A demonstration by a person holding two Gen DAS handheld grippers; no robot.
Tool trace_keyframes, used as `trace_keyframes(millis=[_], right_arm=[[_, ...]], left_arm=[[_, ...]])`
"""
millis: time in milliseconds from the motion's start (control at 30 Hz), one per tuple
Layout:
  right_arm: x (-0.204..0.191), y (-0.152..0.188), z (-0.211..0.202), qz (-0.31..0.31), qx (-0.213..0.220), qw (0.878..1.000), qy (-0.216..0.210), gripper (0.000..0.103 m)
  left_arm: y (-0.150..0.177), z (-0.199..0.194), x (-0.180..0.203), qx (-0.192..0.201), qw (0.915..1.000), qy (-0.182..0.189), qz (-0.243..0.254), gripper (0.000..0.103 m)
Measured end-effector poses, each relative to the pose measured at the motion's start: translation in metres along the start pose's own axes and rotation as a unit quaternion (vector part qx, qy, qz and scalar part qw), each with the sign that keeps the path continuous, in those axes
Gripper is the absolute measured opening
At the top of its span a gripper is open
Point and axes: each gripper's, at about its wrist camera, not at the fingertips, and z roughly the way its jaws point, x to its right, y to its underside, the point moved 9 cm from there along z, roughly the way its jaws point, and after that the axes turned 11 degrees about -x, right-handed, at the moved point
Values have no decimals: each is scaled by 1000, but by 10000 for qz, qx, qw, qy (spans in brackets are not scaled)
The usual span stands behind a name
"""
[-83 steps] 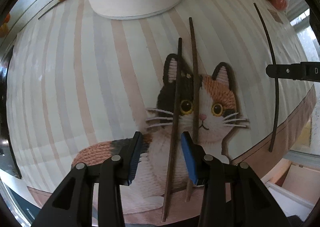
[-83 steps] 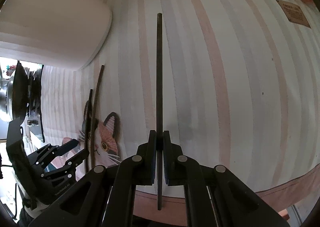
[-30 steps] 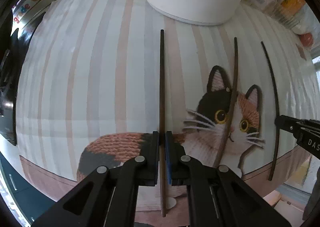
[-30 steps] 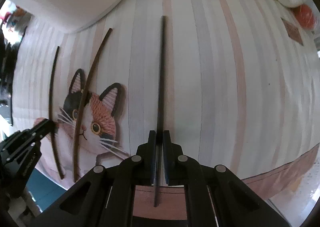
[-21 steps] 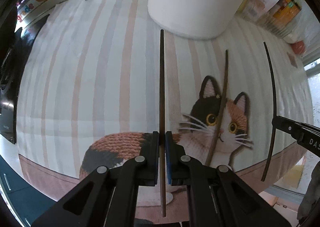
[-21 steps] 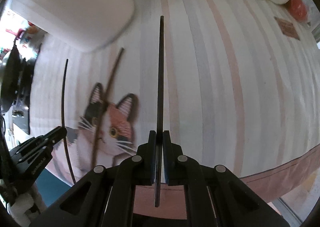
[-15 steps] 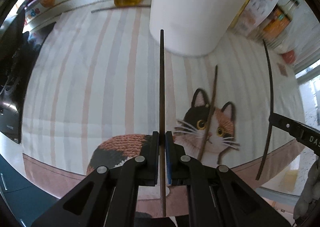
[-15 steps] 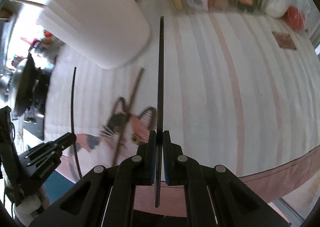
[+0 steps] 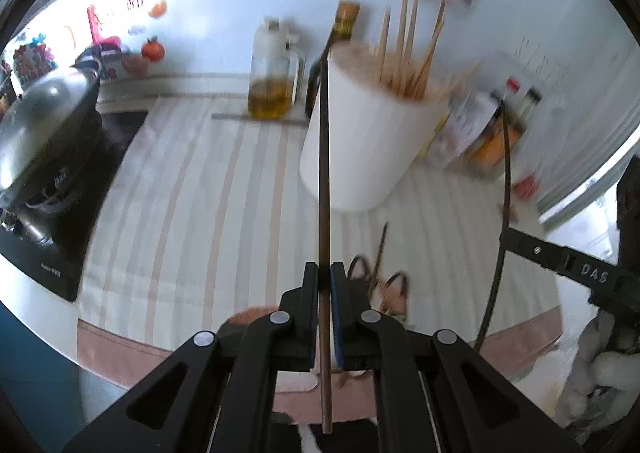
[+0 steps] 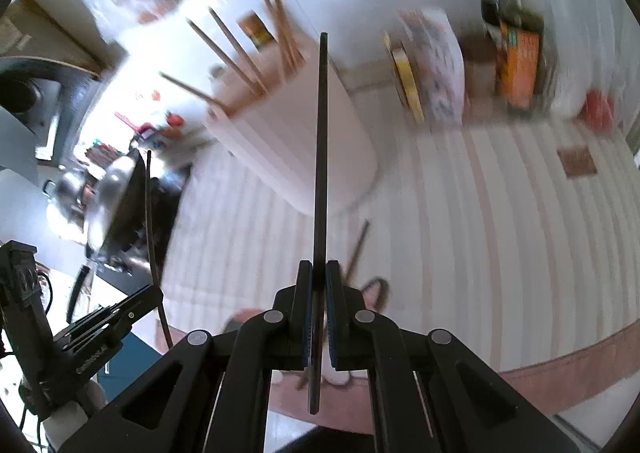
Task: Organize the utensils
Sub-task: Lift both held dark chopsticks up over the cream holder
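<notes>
My left gripper point(image 9: 324, 281) is shut on a dark brown chopstick point(image 9: 324, 173), held high above the striped cat mat point(image 9: 192, 213). My right gripper point(image 10: 316, 281) is shut on a black chopstick point(image 10: 320, 157), also lifted; it shows in the left wrist view point(image 9: 502, 189). A white utensil holder point(image 9: 368, 149) with several wooden chopsticks point(image 9: 408, 49) stands ahead; it also shows in the right wrist view point(image 10: 296, 133). One brown chopstick point(image 9: 379, 253) still lies on the mat by the cat picture, also in the right wrist view point(image 10: 357, 249).
An oil bottle point(image 9: 272, 77) and a dark bottle point(image 9: 336, 53) stand behind the holder. Packets and sauce bottles point(image 9: 488, 133) crowd the right. A pan point(image 9: 44, 133) sits on a stove at left. The mat's front edge point(image 9: 120, 349) overhangs the counter.
Both grippers have risen well above the mat with their chopsticks and tilted up, so the holder's open top and the back wall have come into view.
</notes>
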Motion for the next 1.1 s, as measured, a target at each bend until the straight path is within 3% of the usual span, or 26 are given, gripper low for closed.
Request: trace_keyframes(millis=[300, 533, 800, 1100], right_arm=[[-44, -54, -65, -275, 875, 9953, -296, 6], [-59, -110, -106, -384, 1559, 9864, -346, 6], [-66, -165, -118, -495, 2113, 9756, -340, 6], [-68, -208, -98, -687, 2551, 9640, -293, 6]], left_arm=[[-67, -67, 18, 887, 9955, 348, 1, 3], [-126, -97, 37, 1404, 9888, 491, 97, 3], [-183, -96, 58, 1702, 9831, 656, 150, 3], [-216, -80, 65, 1963, 9783, 642, 189, 3]])
